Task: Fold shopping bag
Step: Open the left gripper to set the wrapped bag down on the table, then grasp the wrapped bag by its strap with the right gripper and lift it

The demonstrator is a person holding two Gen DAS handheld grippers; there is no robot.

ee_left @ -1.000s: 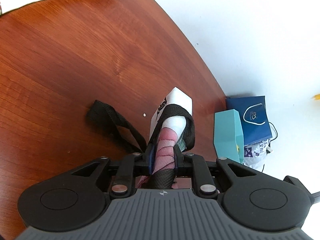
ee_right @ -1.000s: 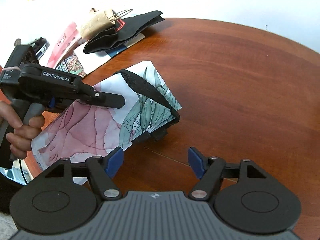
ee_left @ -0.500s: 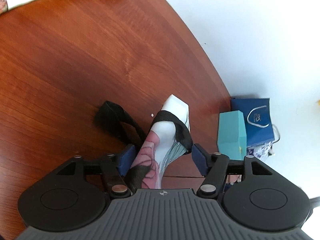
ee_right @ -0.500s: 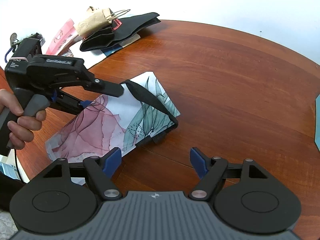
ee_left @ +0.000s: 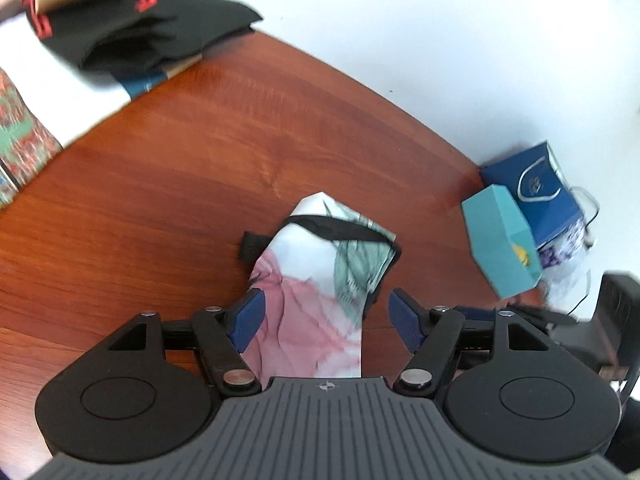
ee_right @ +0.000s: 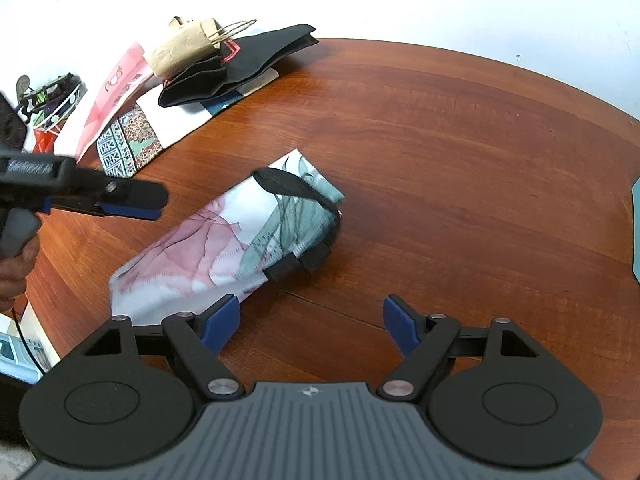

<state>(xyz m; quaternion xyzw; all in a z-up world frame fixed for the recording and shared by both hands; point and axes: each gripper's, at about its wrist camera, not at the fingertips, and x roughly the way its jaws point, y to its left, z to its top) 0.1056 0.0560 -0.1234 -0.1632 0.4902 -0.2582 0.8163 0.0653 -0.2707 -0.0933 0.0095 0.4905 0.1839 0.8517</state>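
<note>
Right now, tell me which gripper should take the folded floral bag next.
Left. The left gripper is open with the floral bag lying between its fingers. The right gripper is open too, but the bag sits off to its left side.

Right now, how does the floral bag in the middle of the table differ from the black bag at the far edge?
The floral bag is pale, printed with pink and green; the black bag is plain dark with red trim. The floral bag lies alone on bare wood; the black bag lies on a pile of other bags, with a brown paper bag on it. Both are flattened fabric on the same table.
</note>
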